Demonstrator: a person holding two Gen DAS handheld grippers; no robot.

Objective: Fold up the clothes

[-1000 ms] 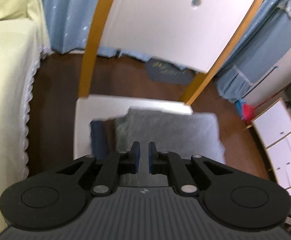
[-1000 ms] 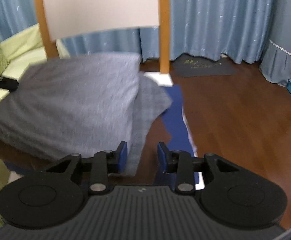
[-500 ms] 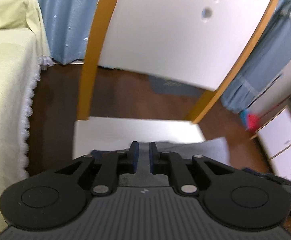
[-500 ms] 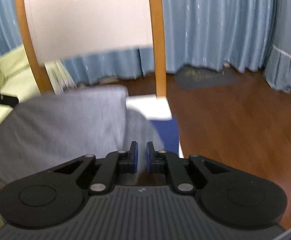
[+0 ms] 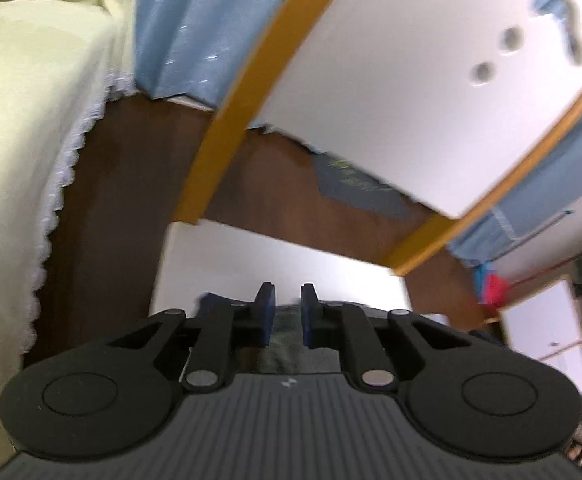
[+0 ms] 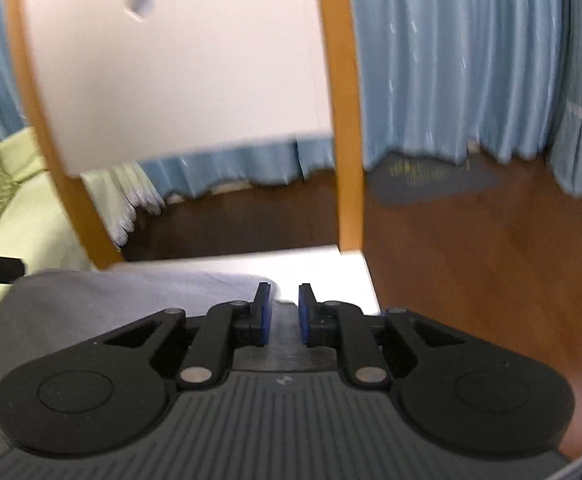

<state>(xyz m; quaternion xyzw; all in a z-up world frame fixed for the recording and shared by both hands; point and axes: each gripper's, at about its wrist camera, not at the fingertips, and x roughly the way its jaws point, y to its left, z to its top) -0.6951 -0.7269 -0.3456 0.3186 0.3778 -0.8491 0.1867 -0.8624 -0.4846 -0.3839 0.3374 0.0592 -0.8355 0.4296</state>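
Observation:
A grey garment (image 6: 123,292) lies on a white table (image 6: 323,268), spreading to the left in the right wrist view. My right gripper (image 6: 284,312) is shut on the garment's right edge, with grey cloth showing between its blue pads. In the left wrist view only a strip of the grey garment (image 5: 287,344) shows, pinched in my shut left gripper (image 5: 287,312) above the white table (image 5: 251,256). A bit of dark blue cloth (image 5: 211,301) peeks out beside the left finger.
An orange-framed white panel (image 5: 391,92) stands behind the table. A pale yellow covered bed (image 5: 23,152) is to the left. Blue curtains (image 6: 451,60), a grey door mat (image 6: 431,180) and a brown wooden floor (image 6: 471,272) lie beyond. A white cabinet (image 5: 547,320) stands at the right.
My right gripper went from open to shut on the garment's edge. Both views have tilted upward and the garment now fills far less of each frame.

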